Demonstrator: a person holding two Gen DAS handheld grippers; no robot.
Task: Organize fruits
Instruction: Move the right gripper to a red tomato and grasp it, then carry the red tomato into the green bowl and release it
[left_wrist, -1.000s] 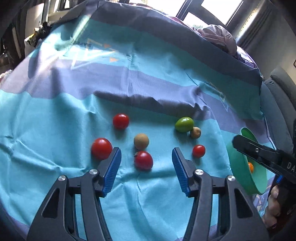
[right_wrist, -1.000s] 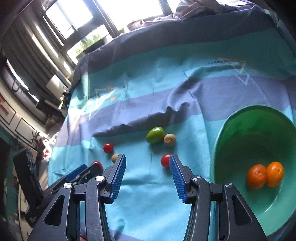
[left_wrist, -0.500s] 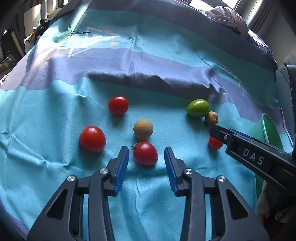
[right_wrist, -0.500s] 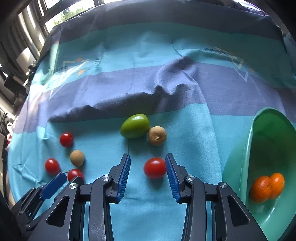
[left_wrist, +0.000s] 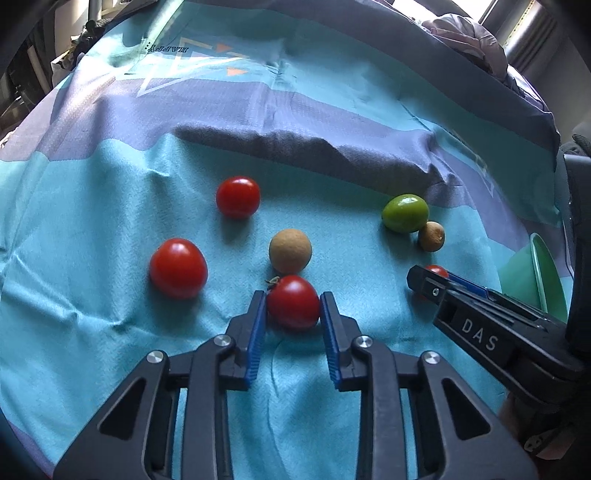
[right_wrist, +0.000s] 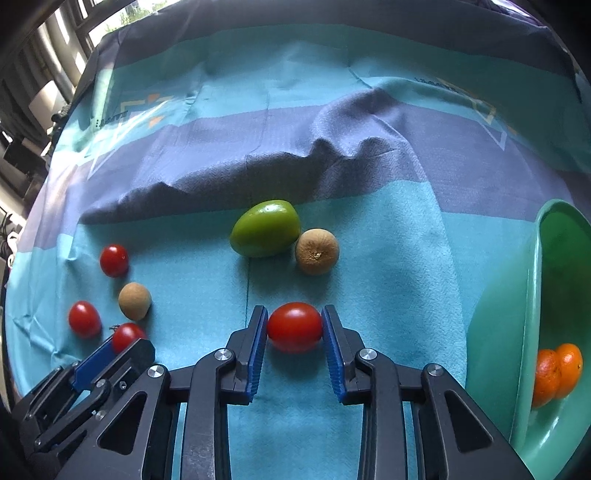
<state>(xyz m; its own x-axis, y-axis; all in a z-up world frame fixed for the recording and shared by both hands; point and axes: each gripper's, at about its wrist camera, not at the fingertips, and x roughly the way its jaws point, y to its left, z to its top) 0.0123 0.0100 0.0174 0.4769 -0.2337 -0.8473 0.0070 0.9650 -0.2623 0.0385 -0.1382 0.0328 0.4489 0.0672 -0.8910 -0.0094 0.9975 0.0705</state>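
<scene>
Both my sets of fingers are closing right now: the left gripper (left_wrist: 293, 306) pinches the stemmed tomato (left_wrist: 293, 302) and the right gripper (right_wrist: 294, 326) the plain tomato (right_wrist: 294, 327), each still sitting on the wrinkly cloth (right_wrist: 388, 295). Squeeze too hard and soft skin could split, or a round one could squirt out forward. At 12 o'clock of my right fingers, the green fruit (right_wrist: 265, 228) could get knocked, and the bowl (right_wrist: 495, 332) at 3 o'clock looks tilted, so dropping in could roll the oranges (right_wrist: 557, 371).
</scene>
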